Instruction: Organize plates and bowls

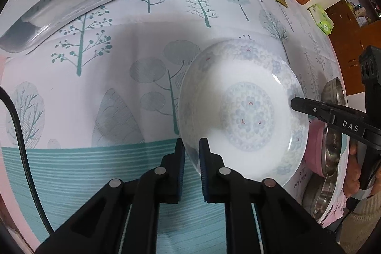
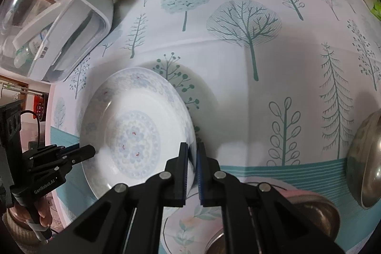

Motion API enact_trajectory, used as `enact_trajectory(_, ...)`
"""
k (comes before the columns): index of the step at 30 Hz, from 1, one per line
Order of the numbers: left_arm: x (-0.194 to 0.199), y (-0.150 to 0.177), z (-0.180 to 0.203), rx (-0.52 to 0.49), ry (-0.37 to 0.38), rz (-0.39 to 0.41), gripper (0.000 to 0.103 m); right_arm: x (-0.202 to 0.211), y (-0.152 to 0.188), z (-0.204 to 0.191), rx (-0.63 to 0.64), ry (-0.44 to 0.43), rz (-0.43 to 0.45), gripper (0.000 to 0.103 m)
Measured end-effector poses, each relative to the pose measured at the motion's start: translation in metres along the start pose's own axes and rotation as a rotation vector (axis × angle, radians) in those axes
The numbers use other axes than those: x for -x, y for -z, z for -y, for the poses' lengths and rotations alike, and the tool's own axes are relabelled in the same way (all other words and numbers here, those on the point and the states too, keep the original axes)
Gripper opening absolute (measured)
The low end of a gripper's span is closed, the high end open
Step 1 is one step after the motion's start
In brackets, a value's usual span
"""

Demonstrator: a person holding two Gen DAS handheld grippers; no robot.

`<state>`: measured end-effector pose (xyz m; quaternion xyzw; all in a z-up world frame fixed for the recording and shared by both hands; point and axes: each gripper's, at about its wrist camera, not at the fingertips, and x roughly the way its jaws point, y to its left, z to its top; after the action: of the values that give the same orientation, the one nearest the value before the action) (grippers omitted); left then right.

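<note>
Plate: white round ceramic plate with pale blue floral pattern [image 1: 243, 111], on the tree-print desk [image 1: 119, 87].
Left claw [image 1: 191, 146]: pinching plate's near-left rim.
Right claw [image 2: 192, 151]: pinching the opposite rim.
Neighbours: steel bowls [image 1: 333, 97] just beside.

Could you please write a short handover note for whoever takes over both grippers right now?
Left gripper: shut on the near-left rim of the floral plate.
Right gripper: shut on the plate's opposite rim.
The plate is over the tree-print tablecloth, gripped on both sides; whether it is off the cloth I cannot tell.
Steel bowls are at the table's right edge, not yet handled.
Done: plate gripped. Left: move and place it, then sort the bowls.
</note>
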<state>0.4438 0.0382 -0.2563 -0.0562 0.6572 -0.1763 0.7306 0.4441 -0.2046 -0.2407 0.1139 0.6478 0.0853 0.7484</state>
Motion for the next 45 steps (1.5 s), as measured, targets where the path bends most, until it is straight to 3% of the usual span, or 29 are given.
enact_trajectory(11,0.034,0.031,0.003,0.016,0.029,0.031,0.01,0.027,0.027,-0.015,0.038,-0.02,0.031,0.006)
enact_trajectory(21,0.074,0.093,0.005,0.037,0.055,0.07,0.01,0.053,0.081,-0.027,0.075,-0.061,0.048,0.006)
enact_trajectory(35,0.108,0.236,0.003,0.099,0.028,0.093,0.01,0.072,0.206,-0.054,0.173,-0.127,0.032,0.006)
enact_trajectory(45,0.114,0.34,-0.001,0.143,-0.003,0.09,0.01,0.056,0.299,-0.066,0.222,-0.158,-0.032,0.007)
